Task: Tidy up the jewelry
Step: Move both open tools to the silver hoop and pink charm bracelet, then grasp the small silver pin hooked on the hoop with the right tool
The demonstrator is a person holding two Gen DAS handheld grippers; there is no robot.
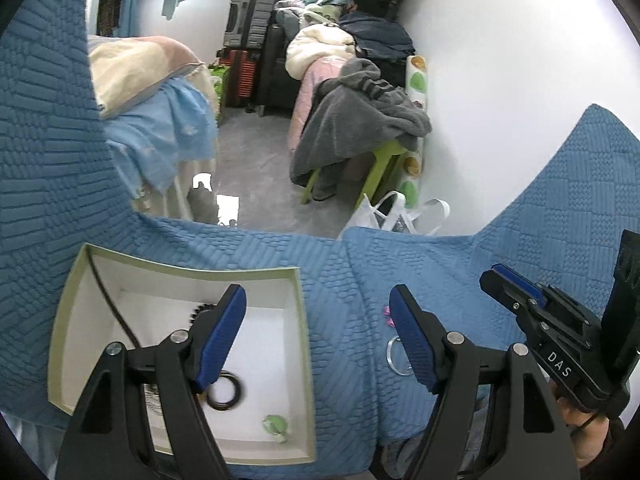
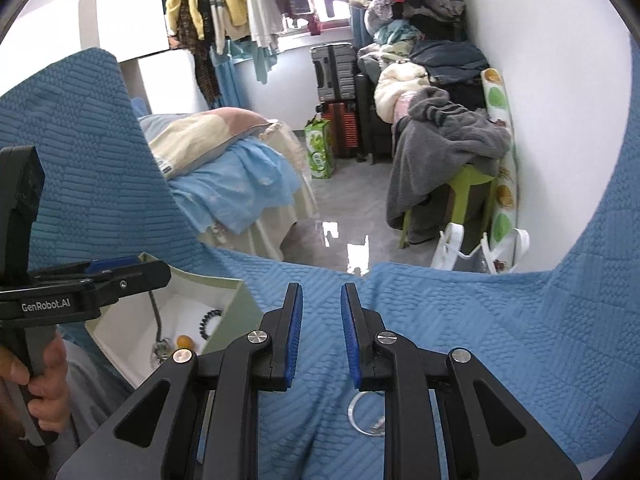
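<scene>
A pale green box (image 1: 192, 270) with a white inside lies on the blue quilted cover (image 1: 340, 264). In it are a black ring (image 1: 224, 394), a black bead bracelet (image 1: 200, 312), a black cord (image 1: 108, 300) and a small green piece (image 1: 275, 426). My left gripper (image 1: 316, 296) is open wide, its left finger over the box and nothing between the pads. A silver bangle (image 1: 394, 356) and a pink piece (image 1: 386, 316) lie on the cover by its right finger. My right gripper (image 2: 322, 292) hangs over the cover with a narrow empty gap, the silver bangle (image 2: 358, 416) below it.
Beyond the cover's far edge the floor drops away. A bed with a pillow (image 2: 208, 136) stands left, a green stool under a grey blanket (image 2: 448, 148) right, white bags (image 2: 460, 248) by the wall. A hand (image 2: 44, 364) holds the left gripper's handle.
</scene>
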